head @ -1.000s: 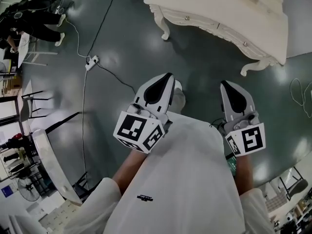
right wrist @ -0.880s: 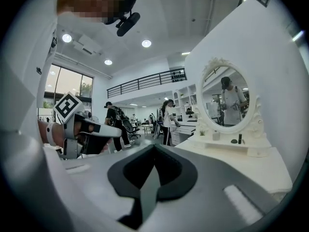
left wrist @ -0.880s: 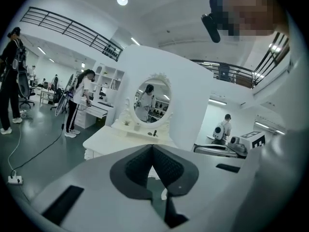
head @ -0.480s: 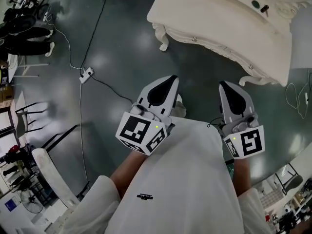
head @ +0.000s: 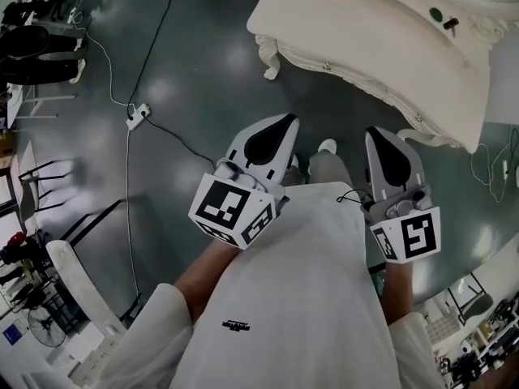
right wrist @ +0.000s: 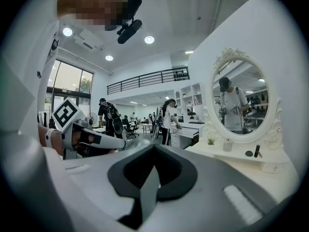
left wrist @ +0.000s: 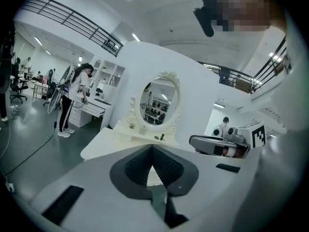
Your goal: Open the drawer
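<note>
Head view, left to right: a cable and power strip lie on the dark floor. The left tongs and right tongs are held side by side in front of our white shirt, both pointing toward the white bench at upper right. The drawer sits in the bench's near front, its face flush with the carved edge and a small knob on it. Both tongs are well apart from it, with open floor between.

Only the gripper views show the oval mirror standing on the bench. The left gripper view also shows a person at a white desk far left, and the right tongs off to its right. The right gripper view shows the left tongs at its left, then the mirror with a small plant and a dark bottle below it.

Tong state: left tongs pressed together, nothing between. Right tongs likewise pressed together and empty.

Writing: a small black print on the shirt, too small to read. The marker cubes carry square patterns only.
</note>
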Demonstrator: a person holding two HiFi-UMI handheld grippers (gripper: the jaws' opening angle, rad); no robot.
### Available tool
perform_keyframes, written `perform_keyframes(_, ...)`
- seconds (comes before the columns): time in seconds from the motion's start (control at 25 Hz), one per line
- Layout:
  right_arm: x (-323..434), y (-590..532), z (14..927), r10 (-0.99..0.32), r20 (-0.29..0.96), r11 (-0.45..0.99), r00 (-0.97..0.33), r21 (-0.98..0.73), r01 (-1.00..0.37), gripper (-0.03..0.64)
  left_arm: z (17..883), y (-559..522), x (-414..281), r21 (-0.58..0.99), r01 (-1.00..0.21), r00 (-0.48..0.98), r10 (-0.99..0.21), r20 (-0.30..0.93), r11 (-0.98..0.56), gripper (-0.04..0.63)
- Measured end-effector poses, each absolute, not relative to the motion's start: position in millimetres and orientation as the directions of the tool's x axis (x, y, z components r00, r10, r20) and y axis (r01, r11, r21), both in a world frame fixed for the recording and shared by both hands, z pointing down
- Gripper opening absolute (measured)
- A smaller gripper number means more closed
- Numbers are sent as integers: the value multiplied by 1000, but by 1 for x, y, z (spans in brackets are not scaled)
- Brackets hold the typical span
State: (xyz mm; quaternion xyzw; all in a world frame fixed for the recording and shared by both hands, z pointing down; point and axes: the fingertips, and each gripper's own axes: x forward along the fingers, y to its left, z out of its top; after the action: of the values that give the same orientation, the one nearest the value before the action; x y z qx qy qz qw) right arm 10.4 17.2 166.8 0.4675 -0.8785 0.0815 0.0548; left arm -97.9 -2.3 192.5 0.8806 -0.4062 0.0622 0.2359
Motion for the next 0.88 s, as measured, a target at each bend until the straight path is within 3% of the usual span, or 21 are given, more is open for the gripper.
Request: perform_keyframes(0.88, 59, -19, 199, -820, 207, 523, -534, -107, -845, 11, 254, -34, -46, 336, -780, 626, -664, 410, -528, 9)
